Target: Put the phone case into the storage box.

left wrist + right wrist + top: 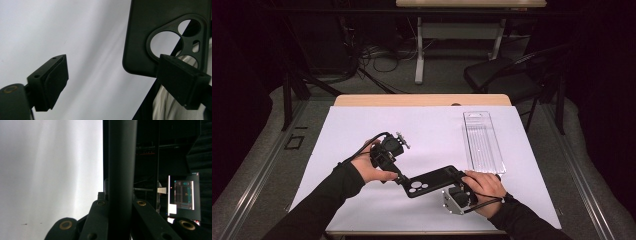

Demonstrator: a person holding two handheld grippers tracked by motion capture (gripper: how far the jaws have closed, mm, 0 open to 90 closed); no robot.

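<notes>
Black phone case [432,181] clamped in right tongs [460,186], left tongs [400,178] agape at its corner

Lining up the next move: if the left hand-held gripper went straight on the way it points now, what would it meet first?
Probably the black phone case: its camera-cutout corner lies just ahead of one pad of the left hand-held gripper, whose jaws stand open. The other pad faces bare white table cover. Depth is unclear.

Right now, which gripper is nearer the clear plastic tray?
Right. The right gripper, shut on the black phone case, sits just below the clear plastic tray's near end. The left gripper, open at the case's camera-cutout end, is farther left.
</notes>
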